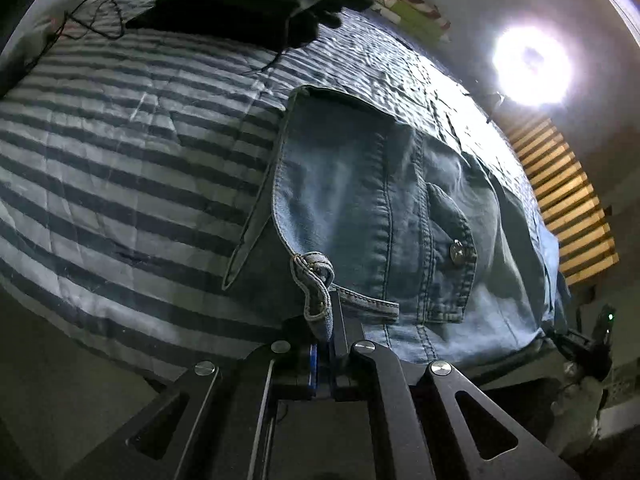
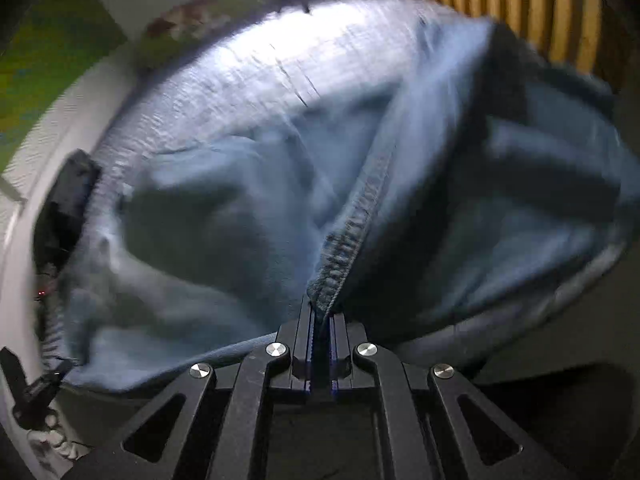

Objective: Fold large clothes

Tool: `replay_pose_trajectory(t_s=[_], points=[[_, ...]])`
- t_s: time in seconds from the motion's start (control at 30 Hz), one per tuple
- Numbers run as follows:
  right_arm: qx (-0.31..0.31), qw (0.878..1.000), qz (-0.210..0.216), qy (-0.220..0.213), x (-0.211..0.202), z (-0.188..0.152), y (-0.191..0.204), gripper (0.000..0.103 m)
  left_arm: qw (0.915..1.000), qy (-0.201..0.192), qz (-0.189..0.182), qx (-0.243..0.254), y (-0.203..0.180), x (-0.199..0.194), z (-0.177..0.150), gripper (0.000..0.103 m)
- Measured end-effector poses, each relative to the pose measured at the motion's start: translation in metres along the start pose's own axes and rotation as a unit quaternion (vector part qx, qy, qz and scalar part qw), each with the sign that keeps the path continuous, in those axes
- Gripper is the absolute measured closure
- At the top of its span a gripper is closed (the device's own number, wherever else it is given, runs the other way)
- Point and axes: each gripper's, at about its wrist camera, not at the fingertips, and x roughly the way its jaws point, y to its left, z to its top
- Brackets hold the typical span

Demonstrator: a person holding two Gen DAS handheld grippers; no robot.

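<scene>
Here the denim jacket [image 1: 380, 208] lies on the striped bed cover [image 1: 120, 152], the left hand-held gripper [image 1: 326, 320] pinching its belt loop and the right hand-held gripper [image 2: 320, 312] clamped on a stitched hem.

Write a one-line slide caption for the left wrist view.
Left gripper pinches a belt loop of blue jeans lying on a striped bedcover.

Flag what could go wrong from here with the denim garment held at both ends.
1. The left hand-held gripper pinches only a small folded corner of the denim garment; it could slip out.
2. The right hand-held gripper clamps a bunched seam, so the fold may come out crooked.
3. A cable lies on the striped bedspread; the cloth might snag it.
</scene>
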Motion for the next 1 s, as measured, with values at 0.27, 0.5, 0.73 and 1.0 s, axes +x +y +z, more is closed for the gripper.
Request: replay_pose_trajectory(t_s=[0.27,0.5,0.73,1.0], points=[[-0.067,0.997,-0.002,0.038,-0.022,0.004,0.003,0.087,0.9974,-0.032,0.057,0.031,0.002,-0.058,0.0,0.084],[-0.062,0.996,0.018,-0.054,-0.098,0.043,-0.028,0.085,0.9902,-0.071,0.038,0.114,-0.074,-0.079,0.031,0.084],[-0.045,0.992,-0.05,-0.108,-0.101,0.142,-0.046,0.068,0.9799,0.0,-0.011,0.199,-0.169,0.023,0.046,0.082],[-0.056,0.989,-0.123,-0.051,0.012,0.237,-0.022,0.06,0.9812,0.064,0.011,0.182,-0.17,0.1,0.044,0.082]])
